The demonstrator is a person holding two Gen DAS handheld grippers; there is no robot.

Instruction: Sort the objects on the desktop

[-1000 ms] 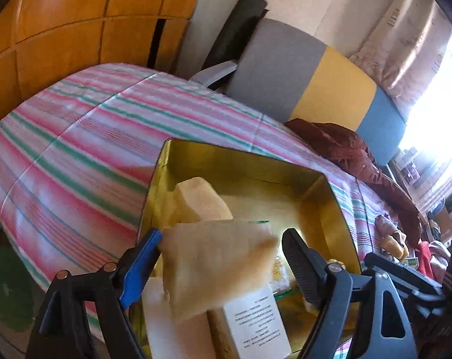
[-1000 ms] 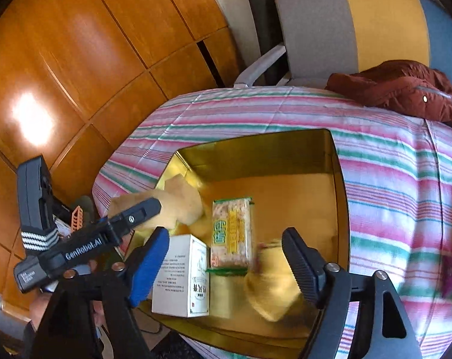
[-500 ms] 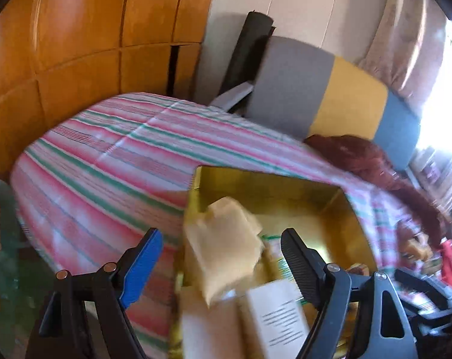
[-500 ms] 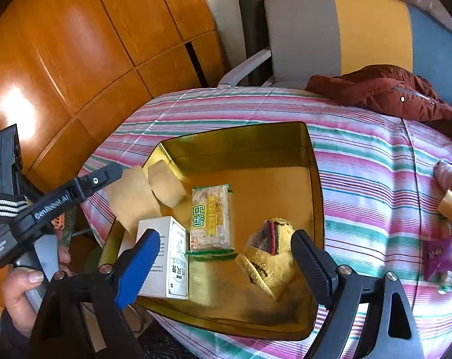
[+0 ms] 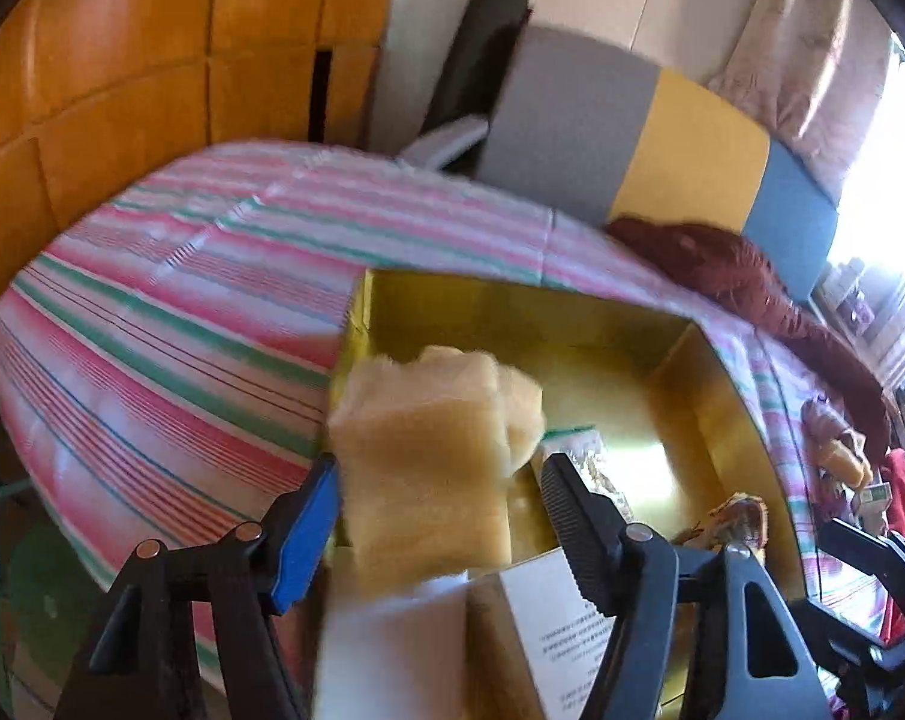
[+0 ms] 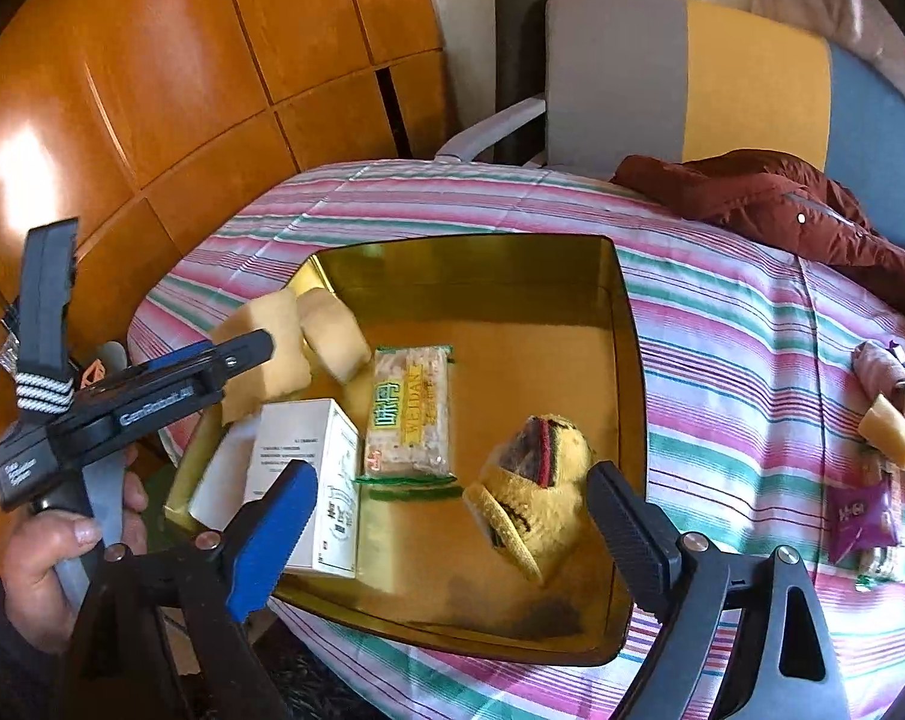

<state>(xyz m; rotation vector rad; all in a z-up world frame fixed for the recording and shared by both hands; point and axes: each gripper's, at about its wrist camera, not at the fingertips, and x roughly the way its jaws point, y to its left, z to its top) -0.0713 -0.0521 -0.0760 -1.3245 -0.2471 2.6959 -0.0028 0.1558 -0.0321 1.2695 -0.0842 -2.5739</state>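
Note:
A gold tray (image 6: 626, 360) sits on the striped tablecloth. It holds a white box (image 6: 308, 462), a cracker packet (image 6: 410, 414), a yellow sponge block (image 6: 332, 336) and a yellow plush toy (image 6: 536, 498). My right gripper (image 6: 449, 474) hovers over the tray's near side, its jaws opening. The toy lies loose on the tray floor just ahead of them. My left gripper (image 5: 439, 465) is at the tray's left corner, its jaws closing around a second yellow sponge (image 5: 428, 468). The blue pad meets the sponge, and a gap shows at the black finger (image 5: 572, 510).
To the right of the tray lie a purple packet (image 6: 860, 516), a yellowish block (image 6: 890, 438) and a pinkish bundle (image 6: 884, 366). A maroon jacket (image 6: 770, 204) lies at the far edge before a grey, yellow and blue chair (image 6: 692, 72). A person's hand (image 6: 50, 552) holds the left gripper.
The right jaws have widened and the plush toy has dropped from between them onto the tray floor. The left jaws have narrowed around the sponge, which has turned and looks narrower.

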